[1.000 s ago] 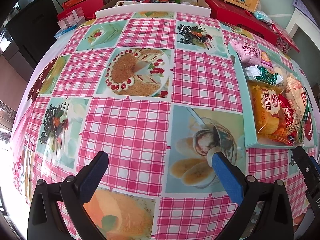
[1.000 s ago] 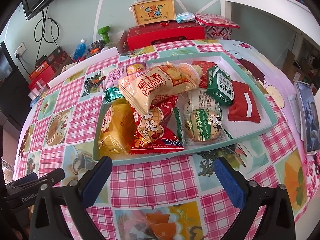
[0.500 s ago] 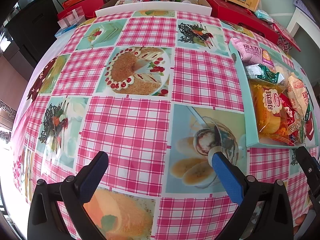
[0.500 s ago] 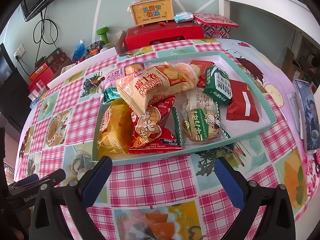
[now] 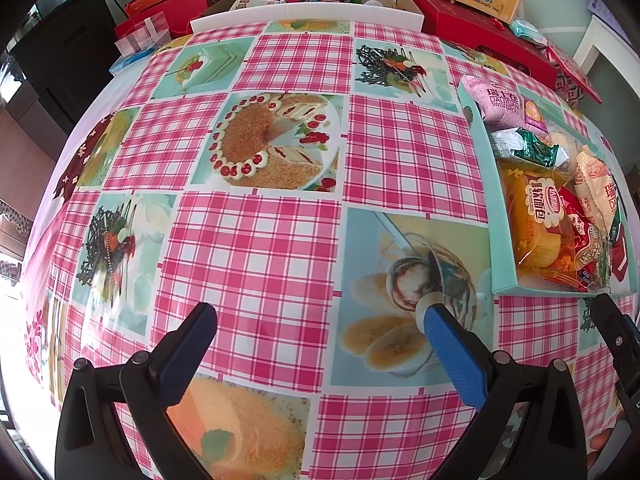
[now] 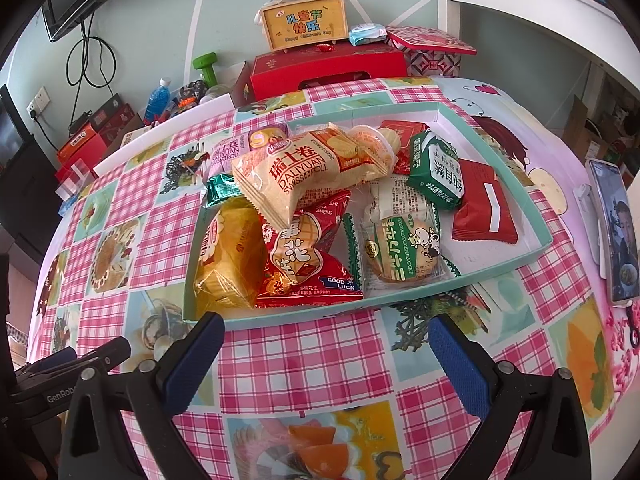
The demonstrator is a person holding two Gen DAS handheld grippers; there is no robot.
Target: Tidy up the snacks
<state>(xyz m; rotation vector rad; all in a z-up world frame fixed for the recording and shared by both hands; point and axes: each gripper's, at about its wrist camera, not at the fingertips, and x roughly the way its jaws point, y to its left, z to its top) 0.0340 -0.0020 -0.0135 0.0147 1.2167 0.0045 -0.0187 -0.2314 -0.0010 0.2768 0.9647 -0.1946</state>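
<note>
A teal tray [image 6: 496,276] on the checked tablecloth holds several snack packs: a beige Swiss roll pack [image 6: 296,172] on top, a yellow bread pack [image 6: 228,260], a red peanut pack [image 6: 308,264], a green-and-white biscuit pack [image 6: 404,252], a green pack [image 6: 438,174] and a red pack [image 6: 486,208]. My right gripper [image 6: 324,344] is open and empty just in front of the tray. My left gripper [image 5: 320,332] is open and empty over bare cloth, with the tray [image 5: 486,184] to its right.
A phone [image 6: 614,232] lies at the table's right edge. Red gift boxes [image 6: 328,68], a yellow box [image 6: 306,24], a green dumbbell [image 6: 206,66] and a water bottle [image 6: 158,98] stand behind the table. The left gripper's body [image 6: 64,364] shows at the lower left.
Both views have shifted slightly; the right gripper has edged a little closer to the tray. Both grippers stay open and empty, and the snacks have not moved.
</note>
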